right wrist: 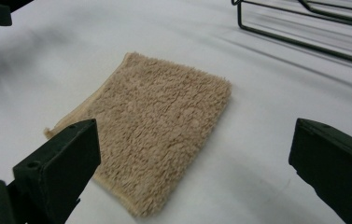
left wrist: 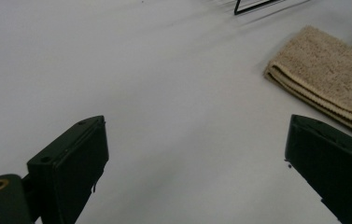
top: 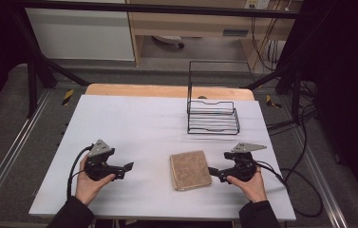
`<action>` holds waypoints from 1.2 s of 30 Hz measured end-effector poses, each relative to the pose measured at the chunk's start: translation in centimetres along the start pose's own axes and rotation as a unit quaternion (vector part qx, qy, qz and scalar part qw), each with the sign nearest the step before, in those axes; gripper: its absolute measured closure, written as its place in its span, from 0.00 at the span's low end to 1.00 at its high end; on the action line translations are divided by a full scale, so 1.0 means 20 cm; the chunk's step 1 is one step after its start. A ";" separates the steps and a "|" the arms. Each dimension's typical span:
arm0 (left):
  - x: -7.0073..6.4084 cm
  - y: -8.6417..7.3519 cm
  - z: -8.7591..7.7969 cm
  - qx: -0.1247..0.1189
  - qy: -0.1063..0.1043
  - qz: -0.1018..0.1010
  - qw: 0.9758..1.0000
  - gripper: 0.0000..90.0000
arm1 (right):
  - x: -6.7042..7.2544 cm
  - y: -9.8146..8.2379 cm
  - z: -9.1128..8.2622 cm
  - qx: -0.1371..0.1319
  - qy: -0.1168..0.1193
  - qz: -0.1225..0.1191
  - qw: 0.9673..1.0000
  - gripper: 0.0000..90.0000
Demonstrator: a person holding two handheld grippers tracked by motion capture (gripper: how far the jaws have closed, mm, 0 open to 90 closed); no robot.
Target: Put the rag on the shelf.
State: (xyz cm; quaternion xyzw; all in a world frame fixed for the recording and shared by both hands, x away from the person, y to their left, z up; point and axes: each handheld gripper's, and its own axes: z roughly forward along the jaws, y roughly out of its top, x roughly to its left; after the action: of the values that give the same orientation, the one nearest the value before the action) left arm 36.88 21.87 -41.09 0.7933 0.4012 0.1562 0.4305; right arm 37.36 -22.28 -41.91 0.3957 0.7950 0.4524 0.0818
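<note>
A folded tan towel (top: 190, 170) lies flat on the white table (top: 143, 123), near the front and a little right of centre. My right gripper (top: 213, 171) sits just to the towel's right, pointing at it, jaws wide apart with nothing between them. In the right gripper view the towel (right wrist: 155, 126) lies in front of the open gripper (right wrist: 194, 140), partly between its jaws. My left gripper (top: 128, 167) is well to the left of the towel, also open and empty. In the left gripper view the towel (left wrist: 332, 79) lies ahead to the right of the gripper (left wrist: 194, 140).
A black wire rack (top: 213, 116) stands at the back right of the table, its edge also in the right gripper view (right wrist: 304, 32). Cables trail from both grippers off the table's sides. A metal frame surrounds the table.
</note>
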 end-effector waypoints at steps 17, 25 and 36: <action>-0.27 0.19 0.41 0.032 -0.024 -0.018 0.999 0.23 | -0.05 0.06 0.13 0.003 -0.021 -0.001 1.000 0.08; -0.31 0.20 0.55 0.059 -0.019 -0.032 0.998 0.41 | -0.05 0.06 0.11 -0.001 -0.019 0.002 1.000 0.07; -0.33 0.20 0.64 0.088 -0.025 -0.028 0.995 0.62 | -0.05 0.06 0.11 0.001 -0.016 0.003 1.000 0.10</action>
State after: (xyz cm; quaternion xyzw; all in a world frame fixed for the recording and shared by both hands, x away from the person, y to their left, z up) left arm 42.25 8.40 -44.59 0.8204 0.4244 0.0881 0.3729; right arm 39.75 -21.13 -42.50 0.4050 0.7929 0.4457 0.0928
